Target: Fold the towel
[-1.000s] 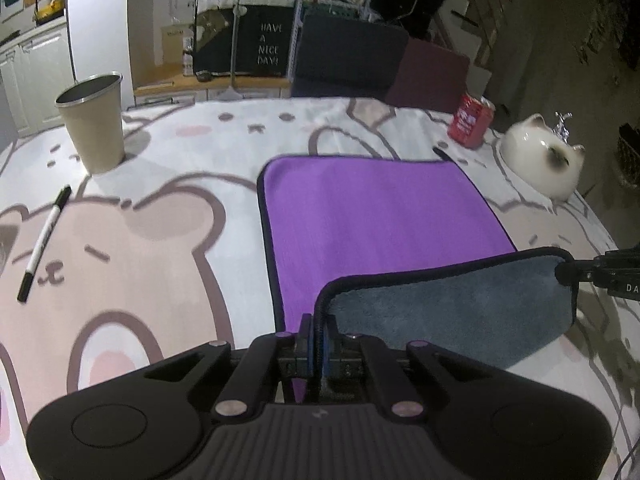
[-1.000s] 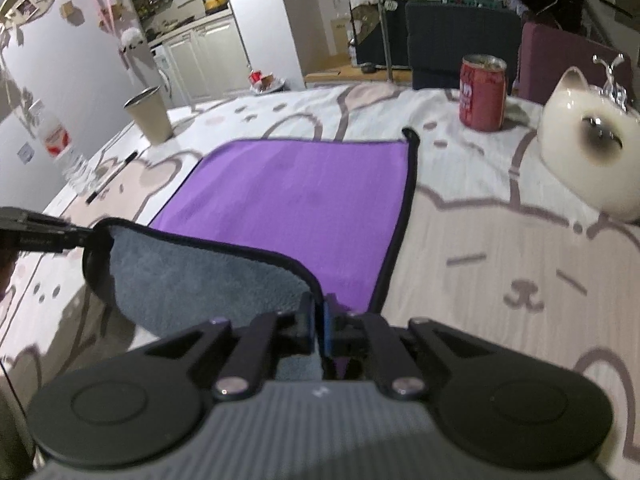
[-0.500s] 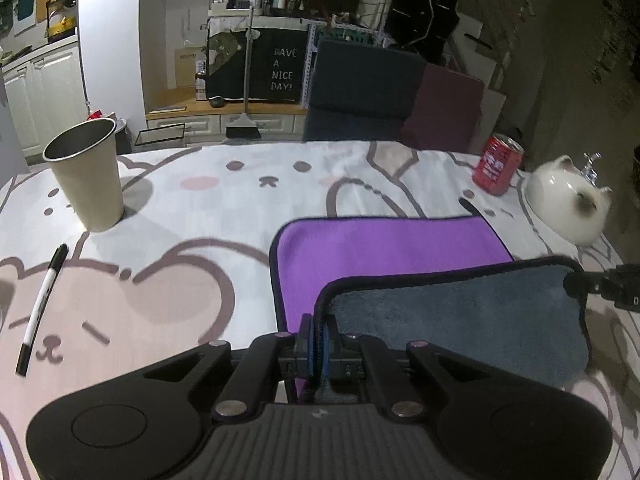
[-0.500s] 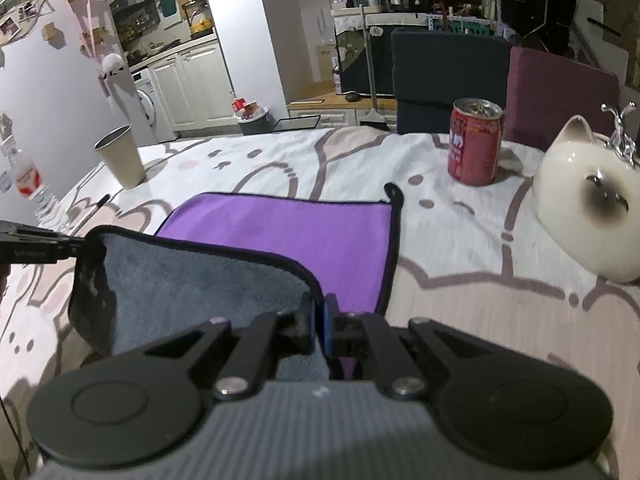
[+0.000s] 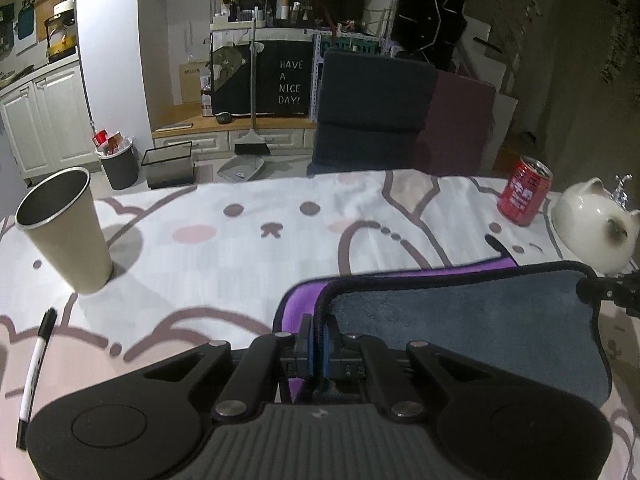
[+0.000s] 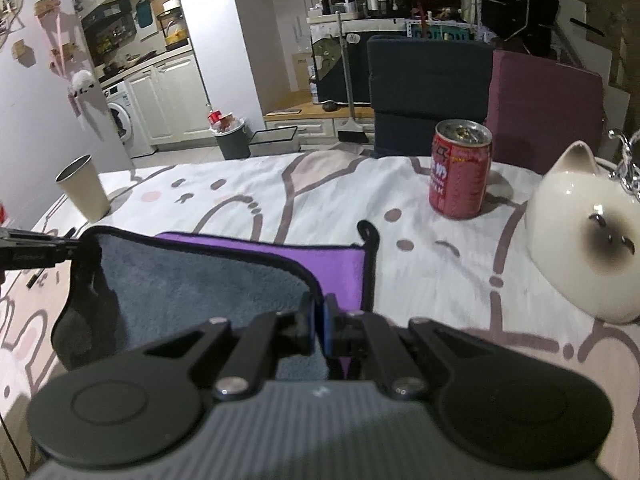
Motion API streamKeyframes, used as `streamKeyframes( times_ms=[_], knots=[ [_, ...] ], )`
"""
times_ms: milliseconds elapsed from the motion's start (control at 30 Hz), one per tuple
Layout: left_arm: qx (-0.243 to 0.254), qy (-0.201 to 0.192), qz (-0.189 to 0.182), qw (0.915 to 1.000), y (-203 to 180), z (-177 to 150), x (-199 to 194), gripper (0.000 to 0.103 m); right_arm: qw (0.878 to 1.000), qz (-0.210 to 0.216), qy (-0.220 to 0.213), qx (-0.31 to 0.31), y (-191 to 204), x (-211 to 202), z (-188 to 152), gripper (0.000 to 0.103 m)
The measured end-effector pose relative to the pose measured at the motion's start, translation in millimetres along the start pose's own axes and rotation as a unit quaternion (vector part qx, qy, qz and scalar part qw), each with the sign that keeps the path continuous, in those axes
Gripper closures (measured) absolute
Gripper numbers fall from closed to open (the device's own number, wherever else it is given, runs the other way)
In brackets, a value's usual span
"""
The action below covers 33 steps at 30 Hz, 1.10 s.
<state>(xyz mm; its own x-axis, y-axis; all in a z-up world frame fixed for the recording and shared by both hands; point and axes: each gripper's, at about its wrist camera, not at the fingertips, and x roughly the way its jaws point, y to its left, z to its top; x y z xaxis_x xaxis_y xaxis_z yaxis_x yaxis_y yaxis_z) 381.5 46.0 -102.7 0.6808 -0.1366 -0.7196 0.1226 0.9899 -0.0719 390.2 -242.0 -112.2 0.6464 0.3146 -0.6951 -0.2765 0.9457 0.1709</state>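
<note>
The towel (image 5: 460, 320) is purple on one face and grey on the other, with a black hem. It lies on the table with its near half lifted and carried over the far half, grey side up. My left gripper (image 5: 318, 344) is shut on the towel's left near corner. My right gripper (image 6: 318, 320) is shut on the right near corner, and the towel (image 6: 208, 280) hangs between the two. Only a thin purple strip (image 6: 320, 258) of the lower layer shows beyond the grey fold. Each gripper's tip shows in the other's view.
A beige cup (image 5: 64, 232) stands at the left and a black-and-white marker (image 5: 34, 372) lies near it. A red can (image 6: 458, 168) and a white cat-shaped pot (image 6: 584, 240) stand at the right. Chairs stand behind the table's far edge.
Both grippers have carried the towel's near edge forward toward the far edge. The grey fold now covers nearly all of the purple face that showed a second ago.
</note>
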Motion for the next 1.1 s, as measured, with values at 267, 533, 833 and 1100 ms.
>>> streamKeyframes(
  times_ms=[267, 533, 833, 1100],
  knots=[
    [-0.012, -0.014, 0.007, 0.9998, -5, 23, 17, 0.099, 1.000, -0.017, -0.012, 0.005, -7, 17, 17, 0.098],
    [-0.029, -0.007, 0.020, 0.9994, 1, 29, 29, 0.099, 0.999, -0.024, -0.027, 0.018, -11, 33, 33, 0.098],
    [-0.037, 0.011, 0.030, 0.9988, -1, 35, 44, 0.099, 0.999, -0.032, -0.018, 0.023, -11, 51, 34, 0.097],
    [-0.018, 0.045, 0.038, 0.9981, -6, 26, 55, 0.090, 0.999, -0.040, -0.002, 0.033, -11, 59, 29, 0.074]
  ],
)
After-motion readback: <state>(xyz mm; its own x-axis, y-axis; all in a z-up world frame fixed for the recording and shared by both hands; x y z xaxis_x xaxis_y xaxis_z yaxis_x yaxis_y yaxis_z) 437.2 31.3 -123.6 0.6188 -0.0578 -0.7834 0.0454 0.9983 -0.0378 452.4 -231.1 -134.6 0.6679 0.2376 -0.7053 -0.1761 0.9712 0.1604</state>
